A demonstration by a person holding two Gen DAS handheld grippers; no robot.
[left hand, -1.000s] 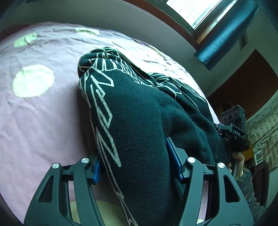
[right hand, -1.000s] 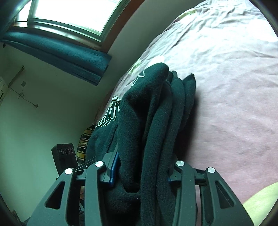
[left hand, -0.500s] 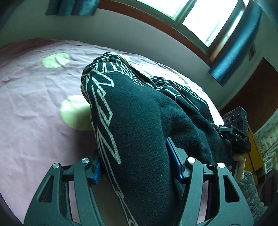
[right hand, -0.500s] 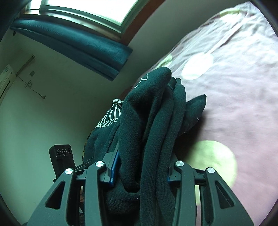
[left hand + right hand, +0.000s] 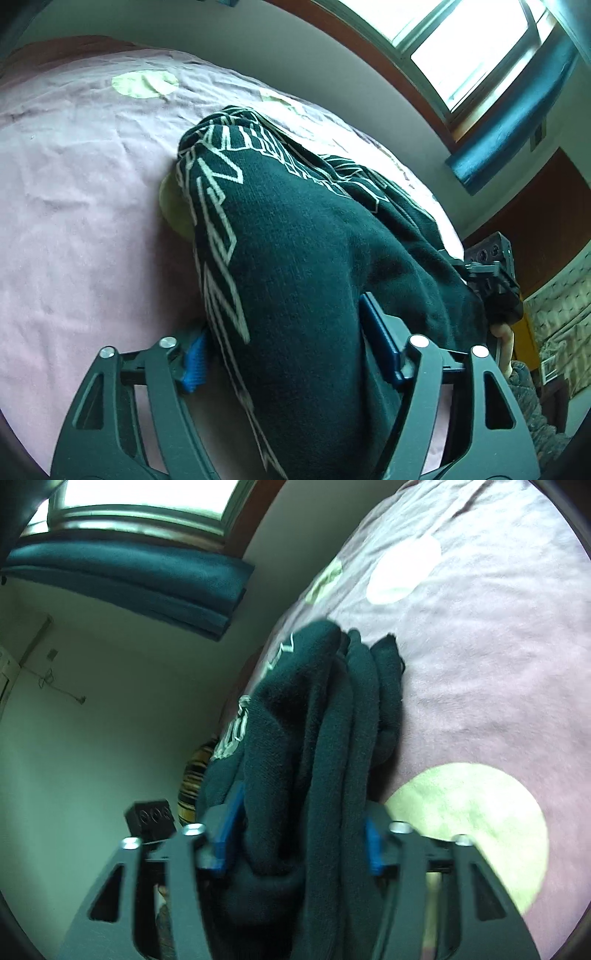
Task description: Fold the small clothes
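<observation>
We see the dark green knitted sweater with white line pattern (image 5: 295,258), bunched lower centre of both views over the pink bedspread with pale green dots (image 5: 74,221). Both the left claw (image 5: 295,354) and right claw (image 5: 299,834) are opening, cloth still between their blue pads. We judge the folded layers may slump and unfold as they drop.

My left gripper (image 5: 295,343), low in frame, is opening with cloth between its jaws. My right gripper (image 5: 299,834) is opening likewise.
</observation>
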